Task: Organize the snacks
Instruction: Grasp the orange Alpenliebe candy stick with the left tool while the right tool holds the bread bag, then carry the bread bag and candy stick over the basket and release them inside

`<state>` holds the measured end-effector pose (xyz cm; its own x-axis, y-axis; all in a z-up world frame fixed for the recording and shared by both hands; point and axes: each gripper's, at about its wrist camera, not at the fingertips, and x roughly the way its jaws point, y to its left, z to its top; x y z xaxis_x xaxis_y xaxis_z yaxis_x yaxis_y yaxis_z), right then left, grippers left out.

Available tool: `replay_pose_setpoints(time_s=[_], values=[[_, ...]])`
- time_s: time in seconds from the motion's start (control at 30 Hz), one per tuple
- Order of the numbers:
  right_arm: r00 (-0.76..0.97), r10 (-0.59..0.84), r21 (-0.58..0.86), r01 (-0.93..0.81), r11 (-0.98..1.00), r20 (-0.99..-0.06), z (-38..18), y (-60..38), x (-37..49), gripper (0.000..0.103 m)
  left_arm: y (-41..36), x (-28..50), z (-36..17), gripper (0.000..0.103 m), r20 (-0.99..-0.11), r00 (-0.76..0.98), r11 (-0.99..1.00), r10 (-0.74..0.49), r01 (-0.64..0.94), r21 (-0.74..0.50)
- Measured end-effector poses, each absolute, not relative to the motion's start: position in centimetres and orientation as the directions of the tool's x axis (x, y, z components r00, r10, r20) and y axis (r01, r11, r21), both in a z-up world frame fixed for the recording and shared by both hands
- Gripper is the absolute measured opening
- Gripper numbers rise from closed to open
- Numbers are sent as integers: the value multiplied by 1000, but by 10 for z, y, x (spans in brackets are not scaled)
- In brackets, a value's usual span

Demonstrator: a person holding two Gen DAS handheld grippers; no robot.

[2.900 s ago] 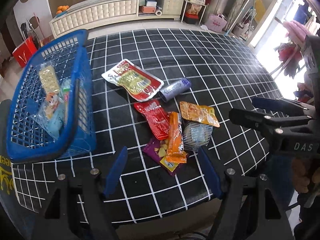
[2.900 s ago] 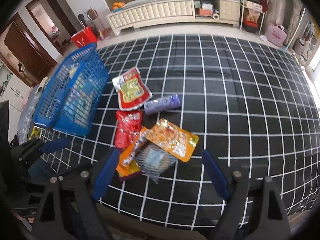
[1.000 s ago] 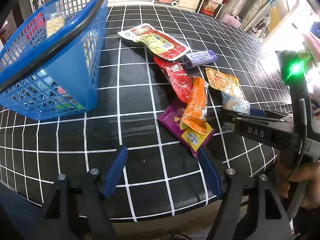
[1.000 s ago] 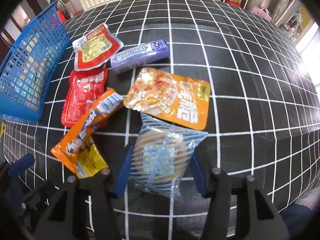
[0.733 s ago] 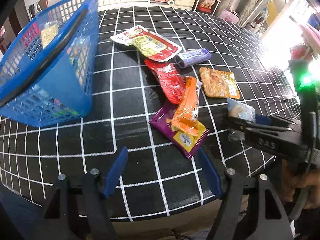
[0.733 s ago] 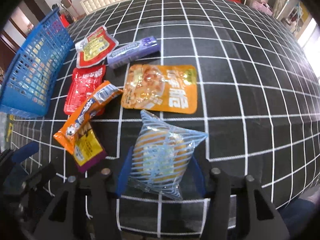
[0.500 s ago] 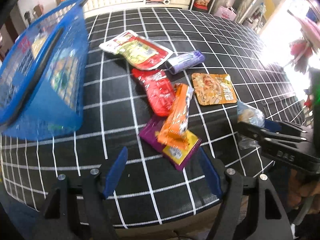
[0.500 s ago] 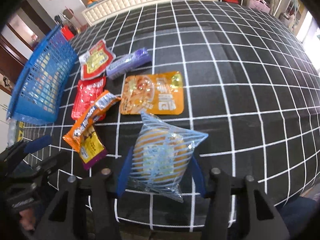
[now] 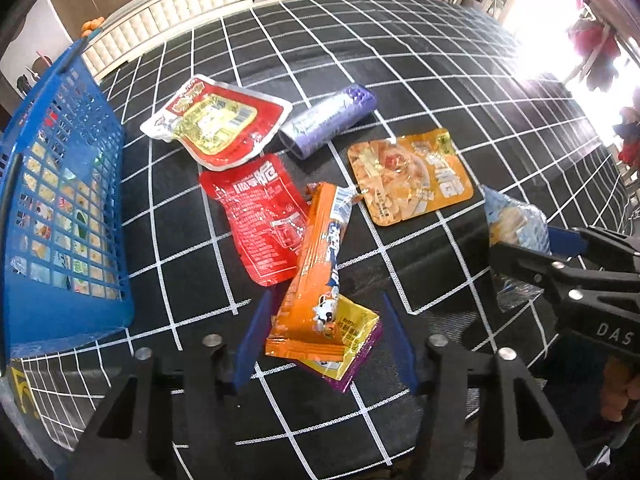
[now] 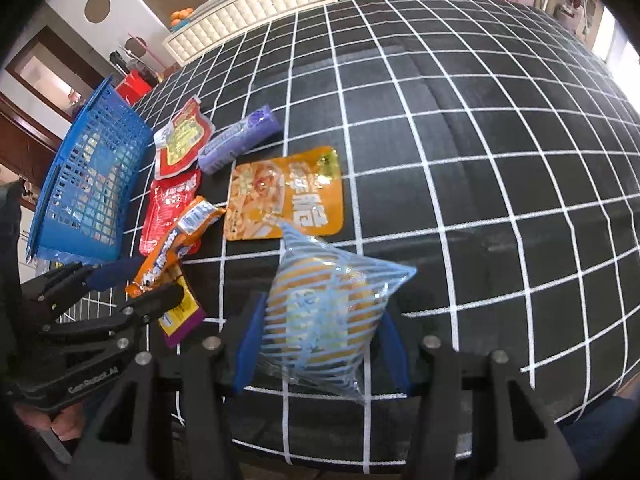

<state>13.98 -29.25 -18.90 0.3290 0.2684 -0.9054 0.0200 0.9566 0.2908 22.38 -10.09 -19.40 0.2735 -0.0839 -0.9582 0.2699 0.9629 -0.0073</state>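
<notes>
My right gripper (image 10: 320, 344) is shut on a clear blue-striped bag (image 10: 324, 308) and holds it above the table's near edge. The same bag (image 9: 512, 220) and right gripper (image 9: 532, 240) show at the right of the left wrist view. My left gripper (image 9: 326, 344) is open. Its blue fingers (image 9: 252, 340) straddle the near end of an orange stick pack (image 9: 316, 264), which lies on a purple-and-yellow pack (image 9: 352, 344). I cannot see whether they touch it. A blue basket (image 9: 100, 128) holding several snacks stands at the left.
On the black grid cloth (image 9: 460, 80) lie a red-and-white pouch (image 9: 216, 120), a purple gum pack (image 9: 332, 120), a red pouch (image 9: 260, 216) and an orange flat pouch (image 9: 412, 176). The table's front edge is just under both grippers. A white cabinet (image 10: 260, 4) stands beyond the table.
My right gripper closed on the striped bag and lifted it off the table. My left gripper moved forward over the orange stick pack, and its fingers came closer together.
</notes>
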Motion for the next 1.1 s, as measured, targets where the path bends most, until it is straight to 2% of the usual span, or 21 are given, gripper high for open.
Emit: replay_pose_setpoints(time_s=[0.03, 0.07, 0.2, 0.63, 1.1], values=[[330, 271, 296, 25, 955, -904, -190, -293, 140, 59, -101, 224, -195, 42, -959, 270, 963, -84, 269, -8], [329, 271, 297, 29, 955, -905, -191, -294, 141, 59, -100, 225, -197, 27, -961, 261, 963, -86, 269, -13], [321, 273, 298, 32, 954, -907, -193, -293, 141, 59, -100, 226, -201, 21, -961, 261, 962, -95, 274, -21], [353, 253, 273, 7, 962, -901, -170, -277, 136, 58, -85, 198, -162, 17, -922, 345, 962, -175, 257, -87], [448, 247, 231, -90, 969, -859, -105, -224, 139, 59, -35, 159, -87, 17, -830, 500, 960, -247, 244, -139]])
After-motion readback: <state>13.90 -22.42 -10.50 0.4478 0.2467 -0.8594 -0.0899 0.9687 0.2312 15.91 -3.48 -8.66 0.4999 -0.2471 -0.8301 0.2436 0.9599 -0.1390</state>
